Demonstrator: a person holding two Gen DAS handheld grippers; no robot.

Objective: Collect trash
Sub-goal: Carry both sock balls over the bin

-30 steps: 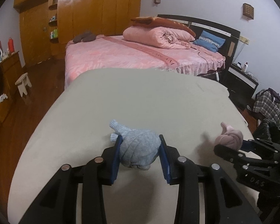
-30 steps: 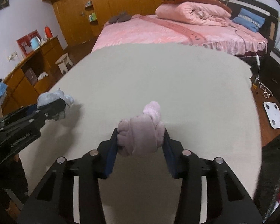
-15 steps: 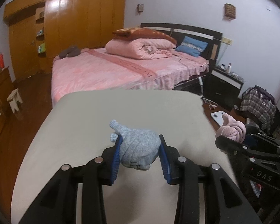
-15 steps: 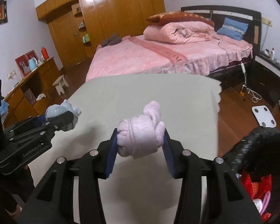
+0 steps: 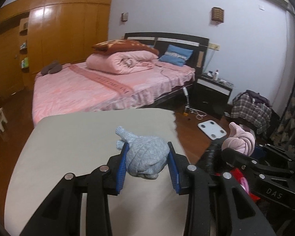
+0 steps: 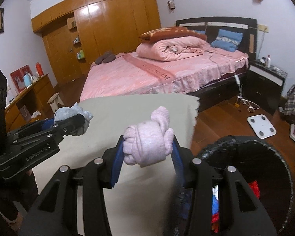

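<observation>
While clamped, pink sock bundle inside right gripper

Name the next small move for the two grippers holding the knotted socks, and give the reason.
Probably carry the right gripper a little further right over the black round bin and release there. Its pads clamp the pink knotted sock just left of the bin's rim, above the beige table. The left gripper, clamping the grey-blue knotted sock, should follow.
</observation>
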